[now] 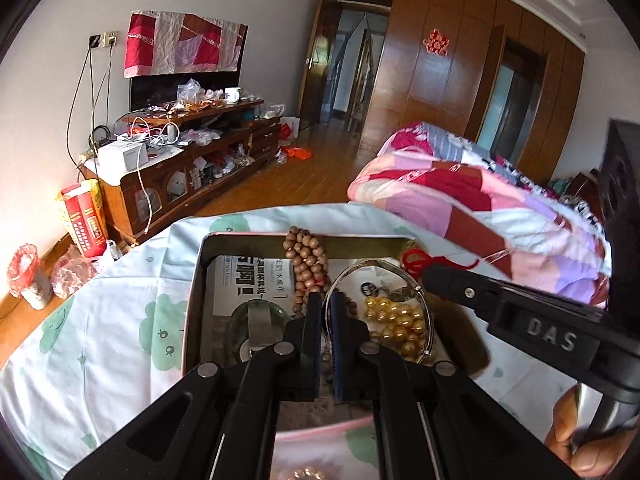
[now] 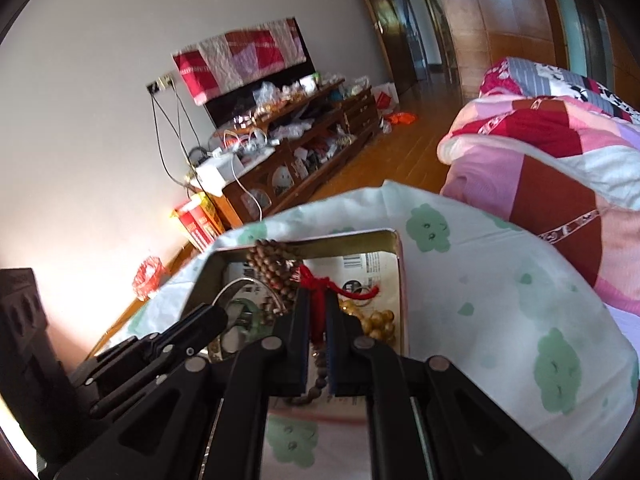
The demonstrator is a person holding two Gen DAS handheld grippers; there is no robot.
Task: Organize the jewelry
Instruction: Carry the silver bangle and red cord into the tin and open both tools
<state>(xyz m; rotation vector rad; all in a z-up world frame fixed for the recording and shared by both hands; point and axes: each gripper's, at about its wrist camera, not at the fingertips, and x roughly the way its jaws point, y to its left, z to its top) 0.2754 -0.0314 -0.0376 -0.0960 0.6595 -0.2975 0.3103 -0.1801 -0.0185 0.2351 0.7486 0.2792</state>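
A silver bangle [image 1: 416,300] is pinched by the left gripper [image 1: 326,320] and a red cord [image 2: 320,296] by the right gripper [image 2: 316,320] — at twelve o'clock in each view — seemingly for untangling over the tin [image 1: 196,280].

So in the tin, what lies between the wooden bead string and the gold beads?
The silver bangle curves between the wooden bead string and the gold beads, which it rings; clearest in the left wrist view.

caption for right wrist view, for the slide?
Right gripper shut on a red cord above an open tin of bead strings, on a cloud-print sheet.
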